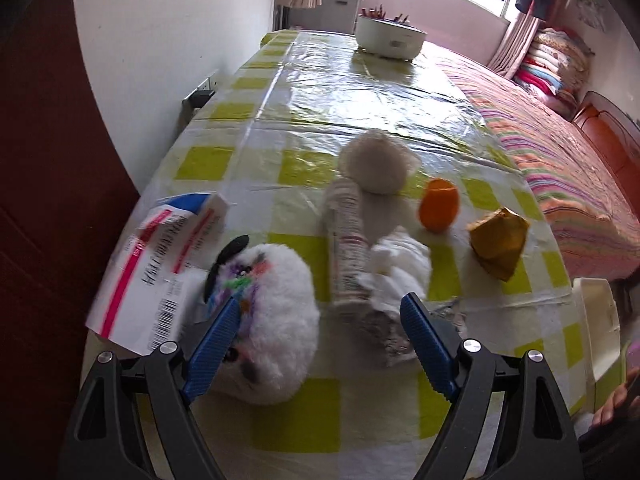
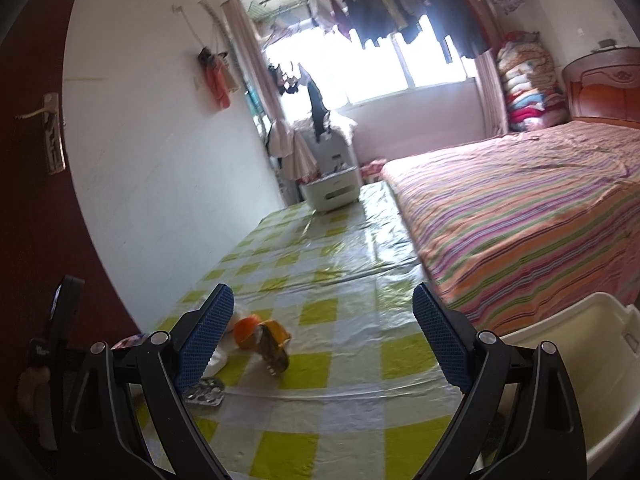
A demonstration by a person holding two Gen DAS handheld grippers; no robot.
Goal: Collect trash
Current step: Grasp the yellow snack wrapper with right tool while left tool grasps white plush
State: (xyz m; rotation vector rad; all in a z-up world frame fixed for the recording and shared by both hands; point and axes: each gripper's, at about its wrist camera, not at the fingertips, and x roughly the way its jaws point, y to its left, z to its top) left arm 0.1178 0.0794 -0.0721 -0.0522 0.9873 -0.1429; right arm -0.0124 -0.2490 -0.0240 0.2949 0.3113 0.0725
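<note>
Worktop (image 1: 360,92) w/ green-white check plastic cover, trash scattered at near end. Left claw (image 1: 322,318) wide apart, empty, hovering low over the pile. Its left finger sits over a white fluffy plush toy (image 1: 276,320), its right finger just beside a crumpled white tissue (image 1: 400,260) and a foil blister pack (image 1: 384,332). Tissue lies against a crushed plastic bottle (image 1: 346,232) w/ red-print label, lying lengthwise. Beige round plush (image 1: 378,164) touches bottle's far end. Orange peel (image 1: 438,206) right of the bottle, crumpled yellow-brown wrapper (image 1: 498,240) near it, apart. Flattened white carton w/ pink stripes and barcode (image 1: 160,264) at left, partly under the white plush. White bin (image 1: 600,320) off the worktop's right edge.

Right claw (image 2: 323,320) also wide, empty, held higher and further back. In the right wrist view the bin is at lower right, by the striped bed (image 2: 520,220). White appliance (image 1: 390,36) at the worktop's far end. Fingers of a hand (image 1: 616,404) at the lower right edge of the left wrist view.
</note>
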